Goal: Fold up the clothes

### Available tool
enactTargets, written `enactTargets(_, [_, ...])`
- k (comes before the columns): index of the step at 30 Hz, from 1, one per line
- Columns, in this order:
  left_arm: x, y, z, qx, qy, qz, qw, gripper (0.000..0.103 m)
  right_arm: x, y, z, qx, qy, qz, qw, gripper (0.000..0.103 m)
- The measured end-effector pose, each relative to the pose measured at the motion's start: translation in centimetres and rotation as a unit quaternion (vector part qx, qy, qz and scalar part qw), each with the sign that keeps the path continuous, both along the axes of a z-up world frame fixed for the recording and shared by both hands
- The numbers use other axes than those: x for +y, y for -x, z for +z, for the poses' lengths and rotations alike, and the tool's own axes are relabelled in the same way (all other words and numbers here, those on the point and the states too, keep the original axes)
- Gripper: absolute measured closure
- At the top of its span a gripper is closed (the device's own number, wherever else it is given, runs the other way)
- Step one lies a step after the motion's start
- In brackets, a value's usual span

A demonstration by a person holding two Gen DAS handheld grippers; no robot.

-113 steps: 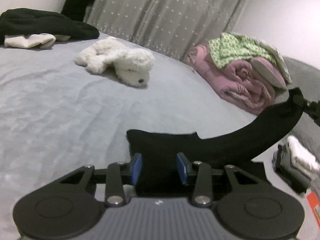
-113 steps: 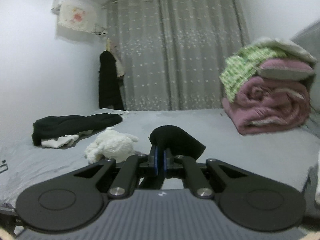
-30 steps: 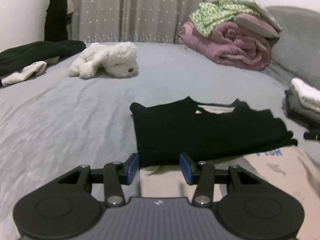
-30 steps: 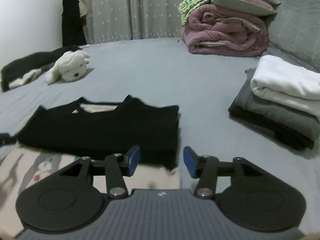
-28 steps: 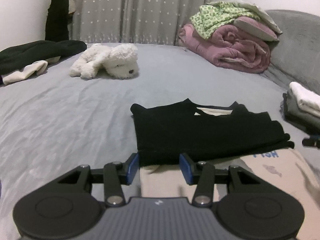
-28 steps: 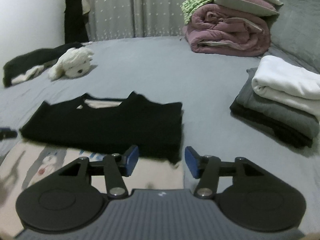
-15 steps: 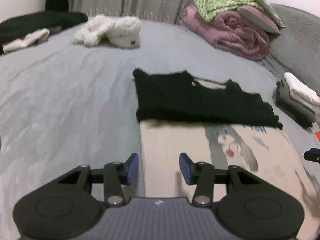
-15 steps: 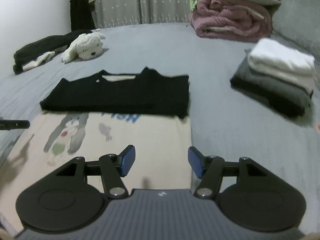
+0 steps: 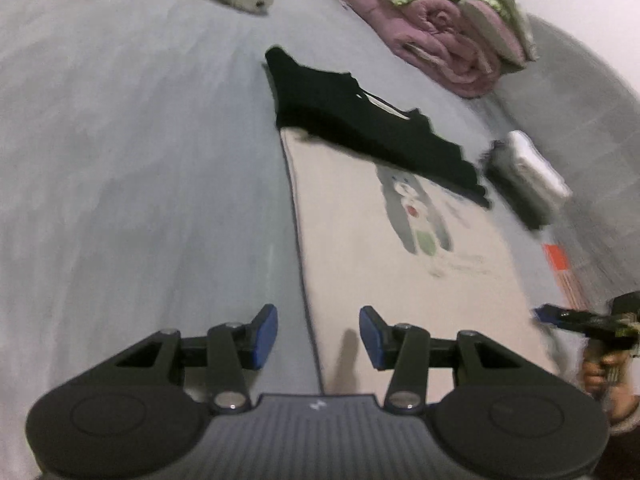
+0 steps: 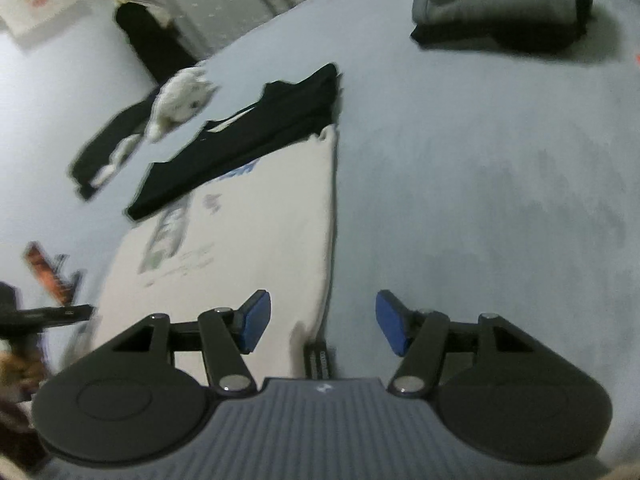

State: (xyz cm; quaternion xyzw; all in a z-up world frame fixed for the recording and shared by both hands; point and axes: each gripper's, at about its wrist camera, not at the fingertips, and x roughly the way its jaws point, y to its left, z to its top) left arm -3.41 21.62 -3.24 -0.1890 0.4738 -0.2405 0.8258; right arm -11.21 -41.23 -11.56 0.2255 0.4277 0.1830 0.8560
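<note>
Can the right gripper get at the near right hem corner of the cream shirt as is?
Probably yes. The right gripper has its jaws open and empty, the cream shirt corner lies just ahead between them, nothing on top.

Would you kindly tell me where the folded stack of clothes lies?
The folded stack sits on the grey bed, upper right in the right wrist view, beyond the cream shirt's right edge.

Left tool (image 9: 318, 335) pointed obliquely downward, jaws parted, nothing between the pads. Right tool (image 10: 323, 323) pointed likewise, jaws set wider after just opening, gripping nothing. A hand (image 9: 604, 376) held the right tool.
</note>
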Motion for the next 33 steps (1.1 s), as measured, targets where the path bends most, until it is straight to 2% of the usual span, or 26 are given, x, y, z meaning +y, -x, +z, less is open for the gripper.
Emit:
enactTargets(3, [2.2, 0.4, -1.4, 0.037, 0.076, -0.012, 0.9964, 0.056, -1.7, 0.9, -0.6, 0.014, -0.054, 0.020, 0.998, 0.041])
enactTargets(6, [4.0, 0.7, -3.0, 0.073, 0.149, -0.023, 0.9859, 0.056, -2.4, 1.6, -1.1, 0.025, -0.090, 0.050, 0.994, 0.041])
enactTargets(7, [4.1, 0.9, -3.3, 0.076, 0.161, -0.031, 0.9836, 0.056, -2.6, 1.8, -1.2, 0.029, -0.101, 0.060, 0.993, 0.041])
enactTargets(11, [3.4, 1.3, -3.6, 0.086, 0.182, -0.061, 0.9775, 0.057, -2.6, 2.5, -1.5, 0.034, -0.125, 0.098, 0.987, 0.041])
enactTargets(15, [1.2, 1.4, -4.1, 0.098, 0.186, -0.097, 0.9728, 0.059, -1.8, 2.6, -1.6, 0.040, -0.136, 0.118, 0.983, 0.040])
enactTargets(19, [-0.3, 1.1, -4.5, 0.106, 0.187, -0.109, 0.9706, 0.066, -0.8, 2.3, -1.8, 0.048, -0.144, 0.136, 0.979, 0.040])
enactTargets(24, [-1.5, 1.1, -4.8, 0.114, 0.193, -0.135, 0.9651, 0.069, 0.4, 2.1, -1.8, 0.048, -0.139, 0.160, 0.976, 0.039])
enactTargets(25, [-1.9, 1.0, -5.0, 0.120, 0.195, -0.139, 0.9635, 0.074, 0.6, 2.0, -1.8, 0.048, -0.139, 0.163, 0.976, 0.040])
enactTargets(26, [-1.8, 1.1, -5.1, 0.124, 0.194, -0.138, 0.9632, 0.077, 0.7, 2.1, -1.9, 0.048, -0.140, 0.163, 0.975, 0.042])
enactTargets(28, [-1.5, 1.2, -5.3, 0.131, 0.197, -0.133, 0.9626, 0.088, 0.7, 2.0, -2.1, 0.055, -0.145, 0.158, 0.975, 0.055])
enactTargets(30, [-1.1, 1.4, -5.2, 0.129, 0.202, -0.130, 0.9622, 0.089, 0.5, 1.9, -2.5, 0.070, -0.155, 0.153, 0.974, 0.077])
enactTargets(33, [-1.0, 1.8, -4.4, 0.107, 0.205, -0.144, 0.9621, 0.089, 0.6, 2.1, -2.3, 0.070, -0.164, 0.165, 0.970, 0.081])
